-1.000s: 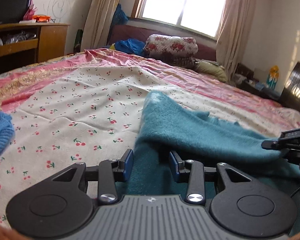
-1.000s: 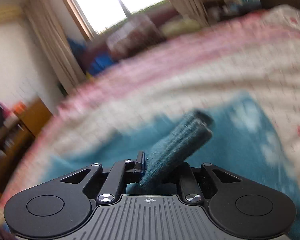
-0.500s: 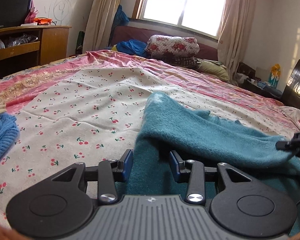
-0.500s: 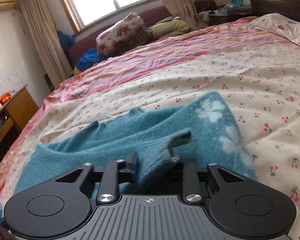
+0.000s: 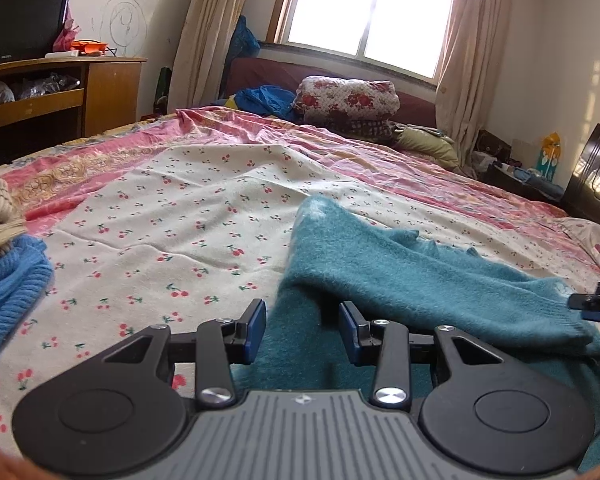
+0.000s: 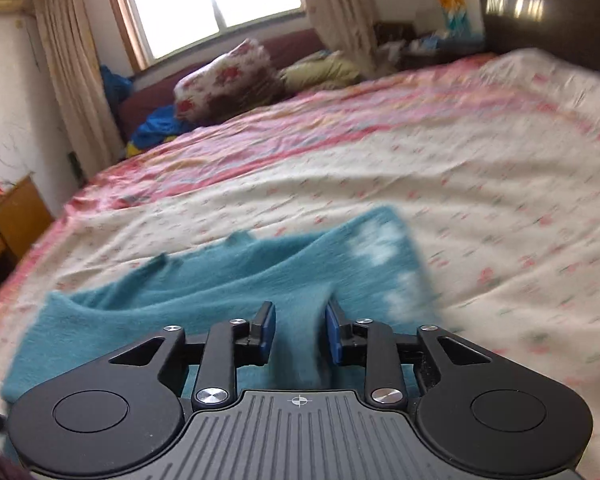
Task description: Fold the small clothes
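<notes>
Since half a second ago the right claw (image 6: 300, 330) has let go: its jaws now stand apart, with a fold of the teal sweater (image 6: 228, 280) lying loose between them. Ahead of the left claw (image 5: 302, 330), also spread wide and gripping nothing, the sweater lies on the cherry-print bed (image 5: 172, 216), unmoved. Left of it sits a blue knit (image 5: 8, 288).
</notes>
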Available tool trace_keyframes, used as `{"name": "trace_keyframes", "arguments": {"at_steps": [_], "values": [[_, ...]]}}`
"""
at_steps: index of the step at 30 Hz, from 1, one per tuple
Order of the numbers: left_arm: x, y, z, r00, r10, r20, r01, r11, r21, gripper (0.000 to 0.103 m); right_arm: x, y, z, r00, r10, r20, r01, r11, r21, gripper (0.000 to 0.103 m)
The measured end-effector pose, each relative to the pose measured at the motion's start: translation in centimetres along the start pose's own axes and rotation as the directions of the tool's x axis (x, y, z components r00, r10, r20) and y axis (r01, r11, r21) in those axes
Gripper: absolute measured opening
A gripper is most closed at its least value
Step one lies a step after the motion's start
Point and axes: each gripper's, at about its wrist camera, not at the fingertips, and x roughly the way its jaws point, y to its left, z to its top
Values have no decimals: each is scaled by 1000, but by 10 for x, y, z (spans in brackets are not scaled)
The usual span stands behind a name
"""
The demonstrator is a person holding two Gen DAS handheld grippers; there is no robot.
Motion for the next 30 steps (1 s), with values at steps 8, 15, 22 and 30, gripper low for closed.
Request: {"name": "trace_keyframes", "arguments": {"at_steps": [8, 15, 22, 30], "values": [[-1, -17, 21, 997, -46, 61, 43, 998, 40, 46, -26, -3, 5, 993, 86, 78, -81, 994, -70, 34], [51, -30, 21, 999, 53, -11, -51, 986, 161, 47, 17, -3, -8, 999, 16, -47, -22, 992, -127, 29], [39, -15, 16, 998, 38, -49, -33, 993, 111, 51, 23, -6, -6, 999, -5, -53, -3, 988, -156, 26], [22, -8, 4, 986, 107, -130, -83, 981, 177, 51, 7, -1, -17, 997, -13, -76, -4, 976, -216, 28]]}}
